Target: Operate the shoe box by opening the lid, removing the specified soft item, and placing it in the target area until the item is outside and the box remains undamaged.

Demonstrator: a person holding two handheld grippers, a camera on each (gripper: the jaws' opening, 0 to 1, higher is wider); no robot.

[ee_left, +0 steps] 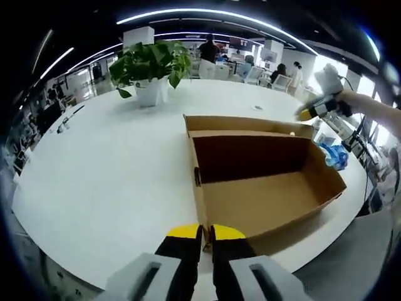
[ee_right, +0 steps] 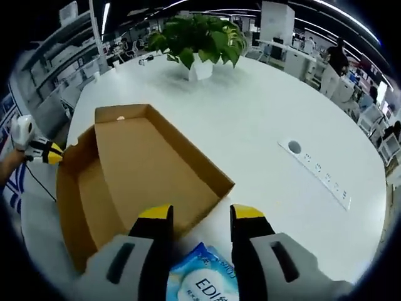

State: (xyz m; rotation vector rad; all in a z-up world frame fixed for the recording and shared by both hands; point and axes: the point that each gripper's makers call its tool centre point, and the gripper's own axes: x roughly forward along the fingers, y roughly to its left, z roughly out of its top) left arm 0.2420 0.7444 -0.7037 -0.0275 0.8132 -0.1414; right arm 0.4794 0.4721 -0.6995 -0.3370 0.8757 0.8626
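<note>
The brown cardboard shoe box [ee_left: 263, 200] lies open on the white table [ee_left: 119, 169], and its inside is bare. My left gripper [ee_left: 207, 233] is shut, its yellow tips right at the box's near corner; it comes into the right gripper view [ee_right: 39, 150] from the left, beside that same corner of the box [ee_right: 138, 169]. A soft blue-and-white pack [ee_right: 203, 282] lies on the table outside the box, under my right gripper [ee_right: 202, 219], whose jaws stand open and apart from it. In the left gripper view the pack [ee_left: 333, 155] rests past the box's far end, with the right gripper [ee_left: 305, 115] held above it.
A potted green plant [ee_left: 150, 69] stands at the far side of the round table. A socket strip [ee_right: 316, 169] is set into the tabletop [ee_right: 263, 106] right of the box. Office desks, chairs and people fill the background. The table edge runs close behind the pack.
</note>
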